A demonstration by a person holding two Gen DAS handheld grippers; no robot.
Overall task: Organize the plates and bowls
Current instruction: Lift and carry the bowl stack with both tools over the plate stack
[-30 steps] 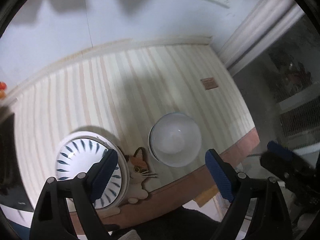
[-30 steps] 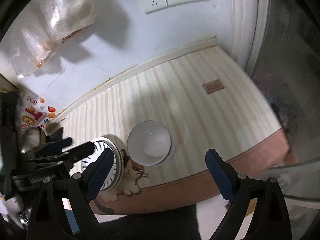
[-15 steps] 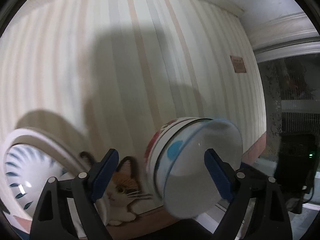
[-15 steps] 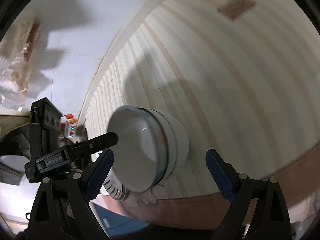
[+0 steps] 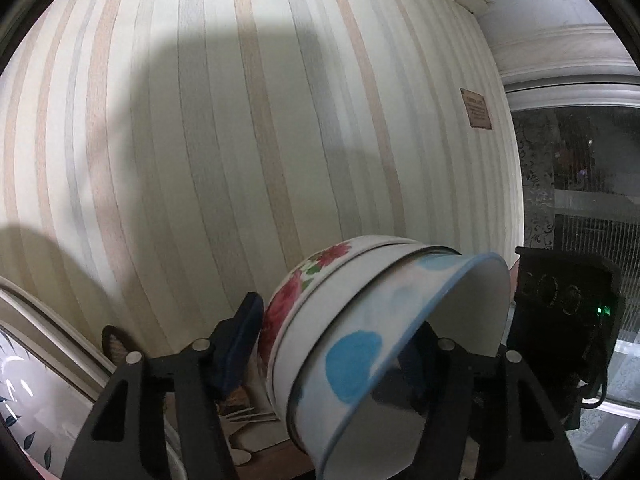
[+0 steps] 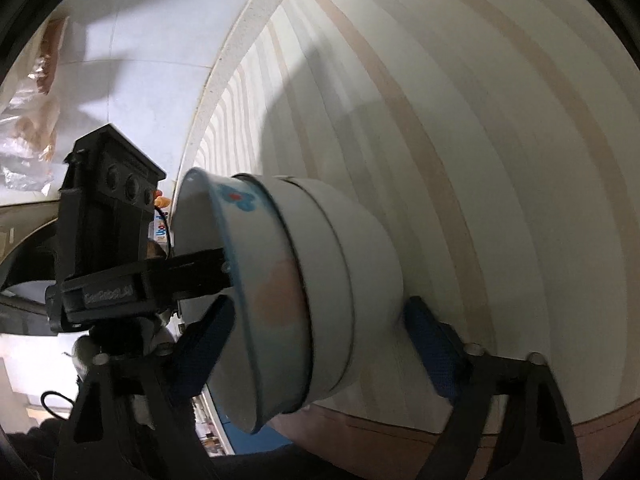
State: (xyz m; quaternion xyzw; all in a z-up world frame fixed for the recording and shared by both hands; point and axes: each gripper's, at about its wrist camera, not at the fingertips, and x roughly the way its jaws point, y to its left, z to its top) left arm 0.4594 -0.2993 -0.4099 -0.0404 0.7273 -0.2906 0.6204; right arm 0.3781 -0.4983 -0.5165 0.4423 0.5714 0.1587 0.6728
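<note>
A stack of nested bowls sits on the striped tabletop: a blue-spotted top bowl in a red-flowered one. My left gripper has closed on the top bowl's rim, one finger outside, the other inside. In the right wrist view the bowl stack lies between my right gripper's open fingers, which do not clearly touch it. A blue-patterned plate lies at the left edge.
A cat-shaped mat lies under the bowls near the table's front edge. The striped tabletop stretches to a white wall. A brown label is on the table's far right.
Both grippers moved in close around the bowl stack. The left gripper narrowed onto the top bowl's rim; the right gripper's fingers came to straddle the stack.
</note>
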